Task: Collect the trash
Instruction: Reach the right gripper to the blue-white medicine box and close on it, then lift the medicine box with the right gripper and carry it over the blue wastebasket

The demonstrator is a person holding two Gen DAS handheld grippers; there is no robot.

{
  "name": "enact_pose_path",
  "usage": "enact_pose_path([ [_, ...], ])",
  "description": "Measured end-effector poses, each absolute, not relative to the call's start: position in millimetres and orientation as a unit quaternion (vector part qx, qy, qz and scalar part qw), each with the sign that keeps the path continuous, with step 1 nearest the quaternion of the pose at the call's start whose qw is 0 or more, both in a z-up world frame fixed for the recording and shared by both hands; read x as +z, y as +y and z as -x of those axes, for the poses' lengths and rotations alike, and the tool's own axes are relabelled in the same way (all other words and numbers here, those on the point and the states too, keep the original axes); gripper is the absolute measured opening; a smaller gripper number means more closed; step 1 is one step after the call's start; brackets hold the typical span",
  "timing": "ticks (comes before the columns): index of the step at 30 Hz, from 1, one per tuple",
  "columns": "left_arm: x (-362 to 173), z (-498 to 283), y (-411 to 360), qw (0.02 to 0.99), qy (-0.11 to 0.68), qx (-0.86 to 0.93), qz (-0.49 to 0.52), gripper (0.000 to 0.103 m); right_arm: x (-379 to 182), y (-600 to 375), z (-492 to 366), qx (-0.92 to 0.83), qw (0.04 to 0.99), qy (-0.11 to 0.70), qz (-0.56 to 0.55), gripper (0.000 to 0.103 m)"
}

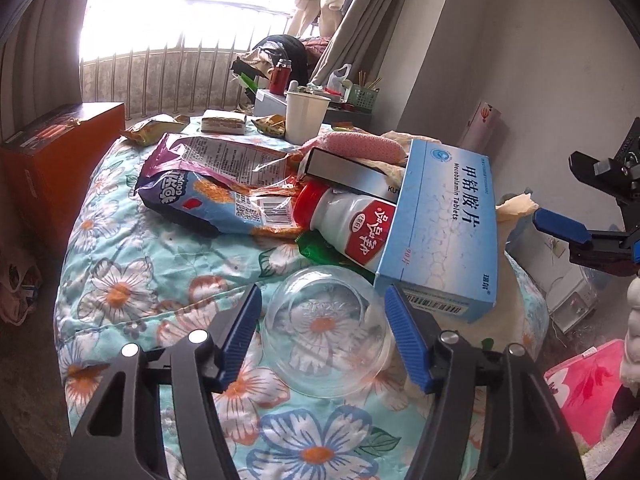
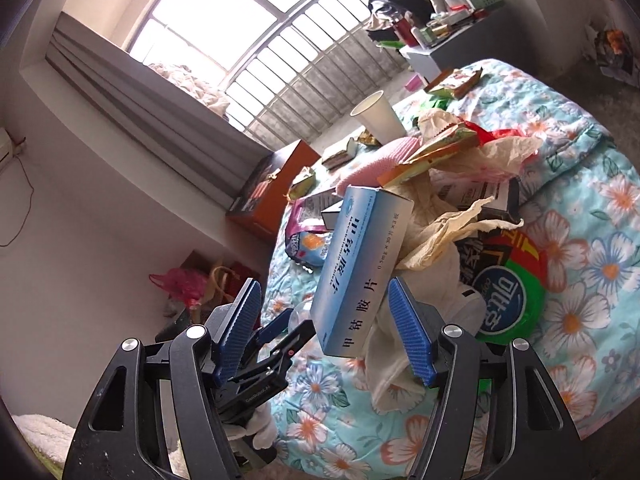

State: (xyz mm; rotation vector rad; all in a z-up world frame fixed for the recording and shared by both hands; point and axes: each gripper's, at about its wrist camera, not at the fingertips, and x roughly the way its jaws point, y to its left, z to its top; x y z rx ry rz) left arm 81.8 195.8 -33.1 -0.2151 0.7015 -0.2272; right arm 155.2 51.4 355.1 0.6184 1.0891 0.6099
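Observation:
Trash is piled on a bed with a floral quilt [image 1: 132, 288]. My left gripper [image 1: 323, 292] is open around an upturned clear plastic bowl [image 1: 328, 332]; its pads stand close to the bowl's sides without visibly pressing. Behind the bowl lie a blue medicine box [image 1: 440, 232], a white bottle with a red cap [image 1: 344, 220] and a snack bag [image 1: 208, 196]. My right gripper [image 2: 324, 283] is open, with the medicine box [image 2: 356, 272] between its fingers and a clear gap on the left side. Crumpled paper [image 2: 440, 236] and a green round pack [image 2: 508, 300] lie to its right.
A paper cup [image 1: 304, 116] and small wrappers stand at the far end of the bed. An orange box [image 1: 60, 160] sits on the floor to the left. A cluttered side table [image 1: 276, 100] is by the window. A pink bag [image 2: 180, 284] lies on the floor.

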Motion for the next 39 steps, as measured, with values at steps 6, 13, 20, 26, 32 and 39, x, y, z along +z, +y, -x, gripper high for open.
enact_pose_path([
  [6,-33.8,-81.5,198.3,0.927,0.337,-0.121,0.108,0.059,360.1,43.8,-183.0,0.247,0.782,0.511,-0.259,0.062],
  [13,-33.4,-74.7,202.6,0.927,0.334,-0.119,0.122,0.059,334.2,50.0,-213.5,0.231,0.755,0.561,-0.249,0.062],
  [20,-32.2,-71.2,201.5,0.927,0.336,-0.107,0.127,0.058,323.0,66.9,-228.3,0.239,0.752,0.581,-0.201,0.062],
  [26,-30.0,-70.6,195.8,0.928,0.339,-0.099,0.121,0.058,329.0,80.9,-222.9,0.242,0.765,0.577,-0.153,0.046],
  [32,-32.1,-71.4,194.8,0.927,0.345,-0.088,0.121,0.058,343.7,88.8,-209.9,0.248,0.789,0.552,-0.107,0.038],
  [39,-24.8,-64.8,197.0,0.931,0.334,-0.077,0.124,0.057,363.9,81.6,-204.7,0.271,0.799,0.518,-0.140,0.032],
])
